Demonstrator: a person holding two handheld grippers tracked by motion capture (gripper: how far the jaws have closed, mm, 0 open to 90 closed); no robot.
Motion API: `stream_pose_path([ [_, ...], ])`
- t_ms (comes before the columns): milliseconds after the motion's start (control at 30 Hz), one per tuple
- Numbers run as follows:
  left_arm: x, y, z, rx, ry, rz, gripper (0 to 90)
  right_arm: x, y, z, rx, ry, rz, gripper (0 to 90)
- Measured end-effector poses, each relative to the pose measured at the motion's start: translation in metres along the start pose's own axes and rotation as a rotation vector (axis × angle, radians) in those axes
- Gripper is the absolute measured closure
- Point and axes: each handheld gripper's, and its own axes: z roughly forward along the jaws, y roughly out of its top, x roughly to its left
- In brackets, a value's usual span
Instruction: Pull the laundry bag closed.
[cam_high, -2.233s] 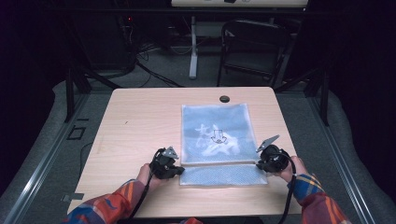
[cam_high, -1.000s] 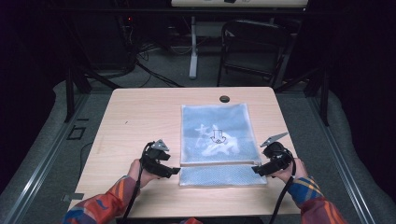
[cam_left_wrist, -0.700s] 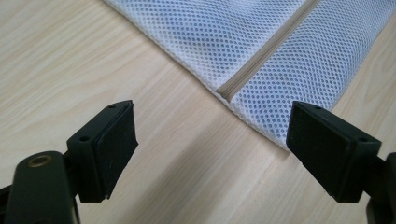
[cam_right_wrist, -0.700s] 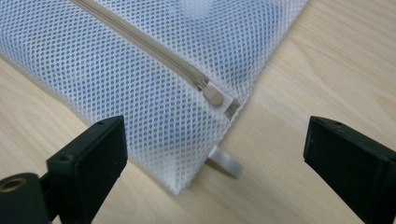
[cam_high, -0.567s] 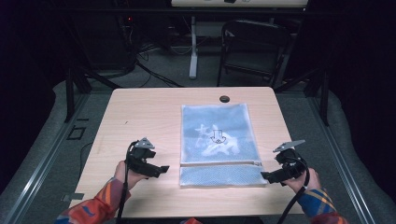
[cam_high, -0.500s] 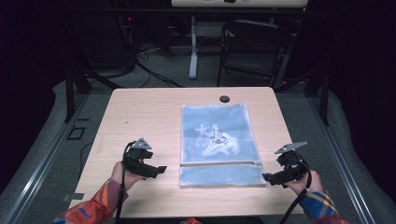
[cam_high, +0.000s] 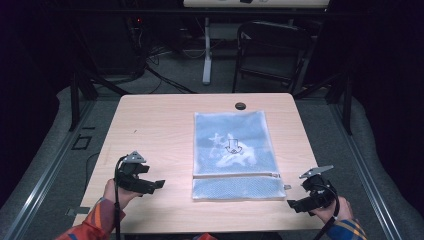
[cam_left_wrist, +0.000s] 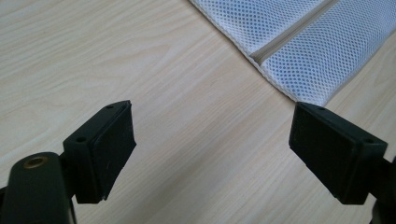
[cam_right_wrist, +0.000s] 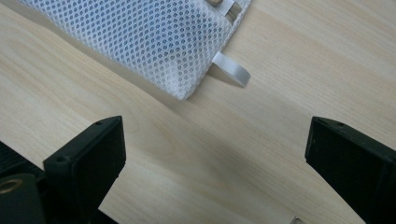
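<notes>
The mesh bag (cam_high: 234, 156) lies flat, long way pointing away from the person, zipper end nearest. The left gripper (cam_high: 159, 185) and right gripper (cam_high: 292, 204) sit low on either side of it, pointing inward, jaws wide apart and holding nothing.

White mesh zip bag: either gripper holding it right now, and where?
Nothing is held. The left gripper and right gripper are both open, apart from the white mesh zip bag lying flat on the light wooden table.

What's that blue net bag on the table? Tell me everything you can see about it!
The mesh bag is a flat, rectangular pouch of pale blue-white netting, lying flat on the wooden table. Something pale shows through its far part. A zipper runs across it near the person's end, and a small white loop sticks out at one corner. Nothing grips it: the left gripper and right gripper stand open, apart from it on either side.
</notes>
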Motion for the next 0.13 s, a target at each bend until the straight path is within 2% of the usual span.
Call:
stream_pose_path([
  [133, -0.0003, 0.001, 0.0025, 0.006, -0.002, 0.0, 14.1, -0.0015, -0.0002, -0.0006, -0.001, -0.004, -0.005, 4.5],
])
